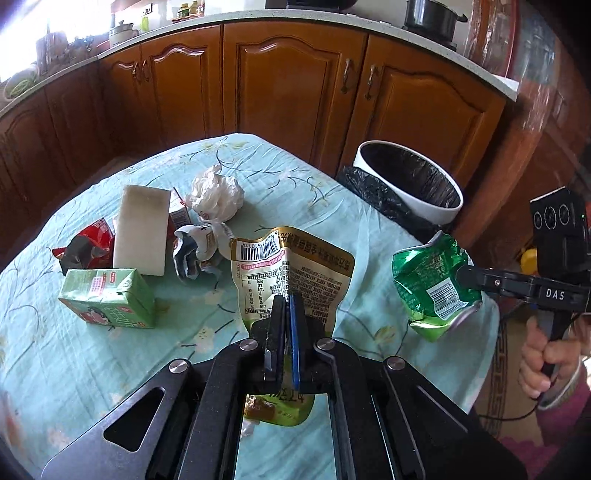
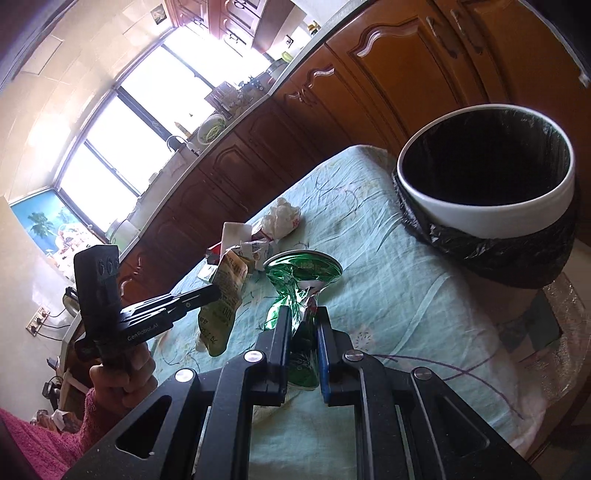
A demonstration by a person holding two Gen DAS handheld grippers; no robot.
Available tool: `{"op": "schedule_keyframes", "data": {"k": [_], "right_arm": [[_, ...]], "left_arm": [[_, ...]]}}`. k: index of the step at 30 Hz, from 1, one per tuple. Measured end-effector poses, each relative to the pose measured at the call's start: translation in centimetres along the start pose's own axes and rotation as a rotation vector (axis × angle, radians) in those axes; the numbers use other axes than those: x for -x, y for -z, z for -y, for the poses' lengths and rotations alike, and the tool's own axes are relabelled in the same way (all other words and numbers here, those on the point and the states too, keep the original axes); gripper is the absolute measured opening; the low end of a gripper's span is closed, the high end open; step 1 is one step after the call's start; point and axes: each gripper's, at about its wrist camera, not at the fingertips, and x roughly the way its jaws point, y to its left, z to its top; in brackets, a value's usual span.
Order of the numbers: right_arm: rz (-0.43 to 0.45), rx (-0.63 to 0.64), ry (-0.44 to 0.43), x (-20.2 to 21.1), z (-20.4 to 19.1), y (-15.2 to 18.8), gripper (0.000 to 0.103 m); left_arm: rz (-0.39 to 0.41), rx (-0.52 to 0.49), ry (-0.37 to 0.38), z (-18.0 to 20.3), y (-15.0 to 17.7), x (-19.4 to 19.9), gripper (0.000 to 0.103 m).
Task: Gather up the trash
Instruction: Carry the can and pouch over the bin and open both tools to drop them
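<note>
My left gripper (image 1: 287,301) is shut on a gold snack pouch (image 1: 291,266) and holds it above the table; the pouch also shows in the right wrist view (image 2: 221,306). My right gripper (image 2: 303,314) is shut on a crushed green can (image 2: 301,277), held over the table's right edge (image 1: 432,284). The white bin with a black liner (image 1: 410,184) stands past the table's far right corner, and its rim shows in the right wrist view (image 2: 487,218). On the table lie a white tissue ball (image 1: 216,194), a green drink carton (image 1: 107,297), a white block (image 1: 142,229), a red wrapper (image 1: 86,247) and a crumpled wrapper (image 1: 199,247).
The table wears a light green flowered cloth (image 1: 110,369). Brown kitchen cabinets (image 1: 288,81) run behind it under a worktop with a black pot (image 1: 432,18). A small red carton (image 1: 181,214) stands behind the white block.
</note>
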Motion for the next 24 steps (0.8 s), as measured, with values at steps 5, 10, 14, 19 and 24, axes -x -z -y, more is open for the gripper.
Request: {"op": "schedule_keyframes", "data": {"k": [5,10,14,19,24], "right_arm": [[0.038,-0.001,0.042,1.7,0.5,-0.7,0.013],[0.081,0.01,0.107,3.2,0.9,-1.1,0.012],[0.123,0.021,0.158,4.3,1.1,-1.9,0.012],[0.167,0.019,0.207,5.5,2.2,-3.2,0.012],[0.21,0.022,0.264,6.6,3.0,-4.6,0.012]], "left_arm": [[0.021,0.062,0.044,1.6,-0.8,-0.6,0.002],[0.036,0.105,0.084,3.2,-1.9,-1.2,0.002],[0.049,0.105,0.111,4.9,-3.3,-1.7,0.002],[0.064,0.089,0.132,6.7,-5.0,-2.1,0.002],[0.067,0.075,0.146,8.2,-6.7,-2.9,0.002]]}}
